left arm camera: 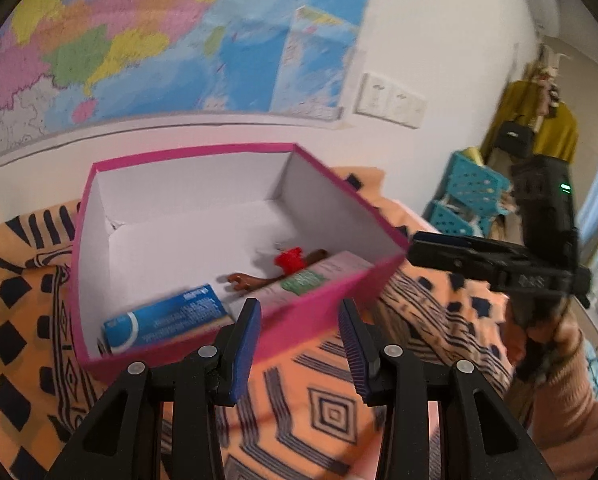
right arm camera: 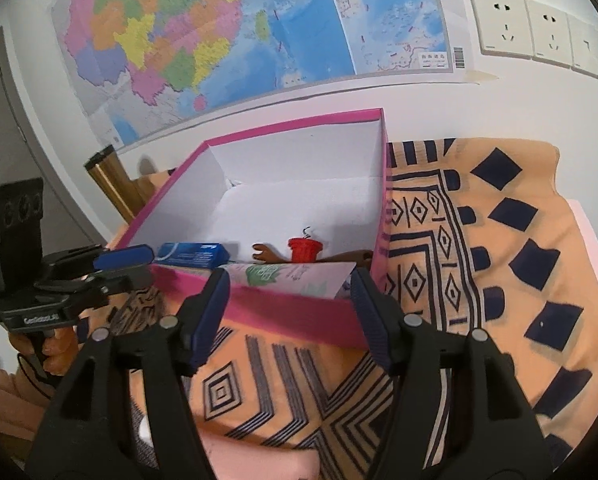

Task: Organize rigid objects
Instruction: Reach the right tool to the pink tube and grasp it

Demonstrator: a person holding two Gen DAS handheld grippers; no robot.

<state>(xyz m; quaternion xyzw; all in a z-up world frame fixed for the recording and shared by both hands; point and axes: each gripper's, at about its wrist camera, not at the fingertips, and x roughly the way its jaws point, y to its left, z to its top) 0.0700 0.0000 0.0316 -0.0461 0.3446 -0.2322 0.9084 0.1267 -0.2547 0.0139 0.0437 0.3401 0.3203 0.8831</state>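
peeking past the pink box (right arm camera: 299, 312) wall, a brown toy (right arm camera: 273, 255), perhaps wooden, half hidden.

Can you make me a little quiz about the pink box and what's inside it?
1. True or false: the pink box has a lid on it.
2. Which thing in the box is red: A) the small pot-shaped toy, B) the flat carton, C) the white packet?
3. Fill in: both the left gripper and the right gripper are ____ and hold nothing.

Key: 1 false, the box is open on top. 2 A; the carton is blue. 3 open.
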